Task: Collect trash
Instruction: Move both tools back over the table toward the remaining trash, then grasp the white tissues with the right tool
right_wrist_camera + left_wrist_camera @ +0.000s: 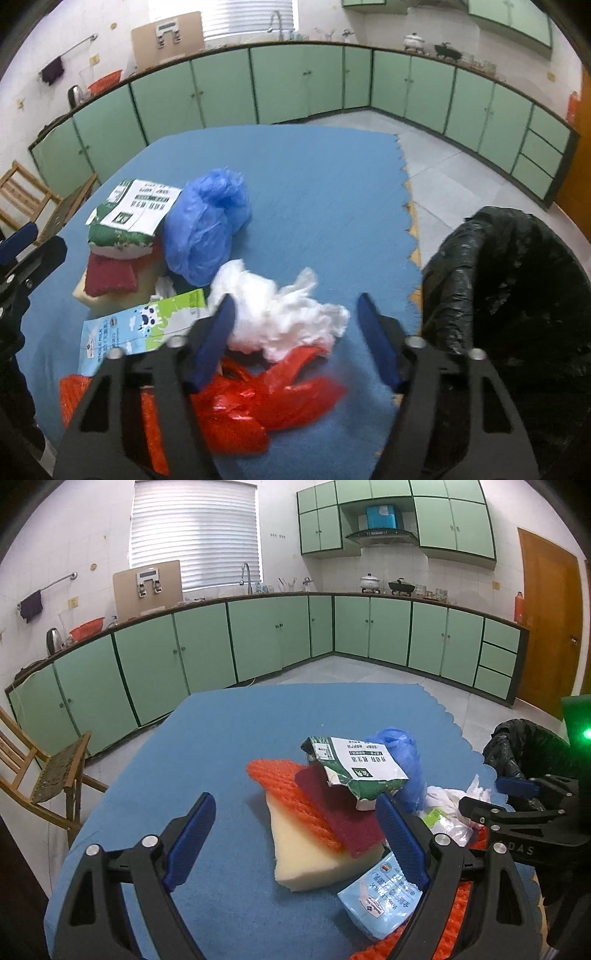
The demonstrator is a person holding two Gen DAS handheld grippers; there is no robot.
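Observation:
A pile of trash lies on the blue mat [221,746]: a cream foam block [310,853], orange netting [291,794], a dark red pad [340,812], a green-and-white carton [351,768], a blue plastic bag [207,225], white crumpled plastic [280,314], a red plastic bag [266,395] and a light blue milk carton [122,336]. My left gripper [295,819] is open, its fingers either side of the foam block. My right gripper [295,321] is open above the white plastic and red bag. The black-lined bin [517,295] stands off the mat's right edge.
A wooden chair [48,775] stands left of the table. Green cabinets [258,638] line the far walls, with tiled floor [369,672] between. A wooden door [546,620] is at the right. The right gripper shows in the left wrist view [517,797].

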